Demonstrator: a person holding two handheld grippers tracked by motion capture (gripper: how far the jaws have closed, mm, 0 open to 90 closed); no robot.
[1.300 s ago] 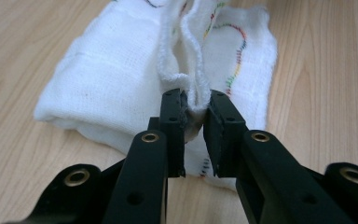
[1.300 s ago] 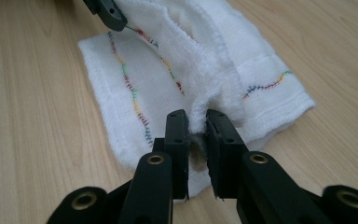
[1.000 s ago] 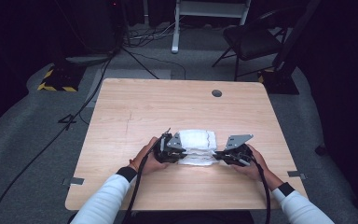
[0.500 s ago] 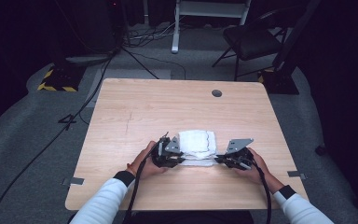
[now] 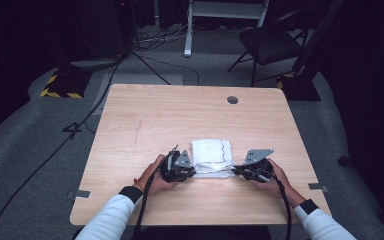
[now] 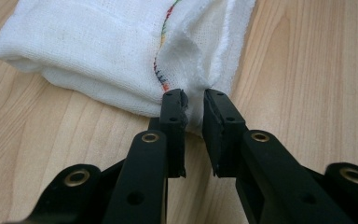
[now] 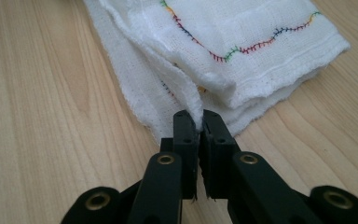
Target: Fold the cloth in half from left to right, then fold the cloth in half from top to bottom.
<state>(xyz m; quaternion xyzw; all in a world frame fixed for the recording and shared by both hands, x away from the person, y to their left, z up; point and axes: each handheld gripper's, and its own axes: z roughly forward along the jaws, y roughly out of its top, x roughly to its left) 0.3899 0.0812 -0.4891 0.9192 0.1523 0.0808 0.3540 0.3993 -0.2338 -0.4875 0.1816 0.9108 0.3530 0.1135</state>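
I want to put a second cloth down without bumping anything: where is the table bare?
The far half of the table, between the white cloth and the grommet hole, is bare, as are both side strips. It is crowded at the near middle, where the left tool and right tool meet the cloth.

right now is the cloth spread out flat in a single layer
No, the white cloth lies folded in several stacked layers on the wooden table, as the right gripper view shows at its edges.
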